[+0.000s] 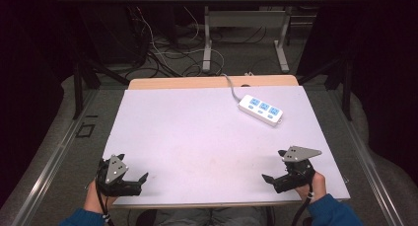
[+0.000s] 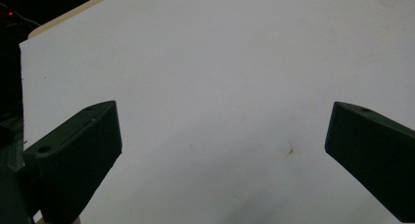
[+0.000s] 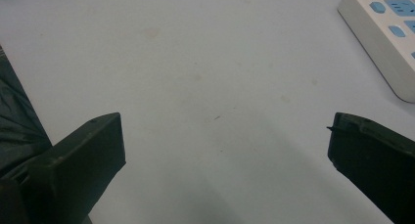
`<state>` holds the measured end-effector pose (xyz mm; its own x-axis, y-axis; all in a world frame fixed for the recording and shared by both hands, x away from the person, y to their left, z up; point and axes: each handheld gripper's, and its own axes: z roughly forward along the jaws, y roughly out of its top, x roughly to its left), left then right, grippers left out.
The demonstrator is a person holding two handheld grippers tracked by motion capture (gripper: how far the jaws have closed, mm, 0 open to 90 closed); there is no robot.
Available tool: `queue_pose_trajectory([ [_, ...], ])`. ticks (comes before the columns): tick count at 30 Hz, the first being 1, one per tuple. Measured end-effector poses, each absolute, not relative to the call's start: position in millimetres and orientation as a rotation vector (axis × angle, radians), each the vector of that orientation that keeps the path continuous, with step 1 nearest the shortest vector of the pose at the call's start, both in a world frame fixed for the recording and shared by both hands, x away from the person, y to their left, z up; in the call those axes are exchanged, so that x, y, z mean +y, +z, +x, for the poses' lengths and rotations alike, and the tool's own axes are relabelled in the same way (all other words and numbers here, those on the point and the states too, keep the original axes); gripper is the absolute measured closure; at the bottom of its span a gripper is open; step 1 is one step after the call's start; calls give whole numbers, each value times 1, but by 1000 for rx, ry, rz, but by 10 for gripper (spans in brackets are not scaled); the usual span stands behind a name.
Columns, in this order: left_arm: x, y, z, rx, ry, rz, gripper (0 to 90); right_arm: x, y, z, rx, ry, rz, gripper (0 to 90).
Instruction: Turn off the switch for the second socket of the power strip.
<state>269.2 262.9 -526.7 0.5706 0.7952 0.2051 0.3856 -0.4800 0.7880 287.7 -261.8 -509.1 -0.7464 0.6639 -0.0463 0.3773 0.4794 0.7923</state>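
Fingers [image 2: 73,160] of the left gripper [image 1: 129,179] and right gripper [image 1: 276,174] are spread wide, grasping nothing, low in the frame on the white worktop [image 1: 197,137]; a power strip [image 1: 261,109] lies upper right.

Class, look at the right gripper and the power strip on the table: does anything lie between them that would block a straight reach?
Nothing visible does. The right gripper, jaws open, sits at the table's near right edge; the power strip lies farther back, with bare white table between them.
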Motion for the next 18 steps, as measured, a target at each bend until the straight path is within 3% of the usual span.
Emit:
queue_pose_trajectory([
  [18, 262, -526, 269, 929, 734, 2117, 6, -261, -508, 293, 2357, 1132, 884, 1],
])
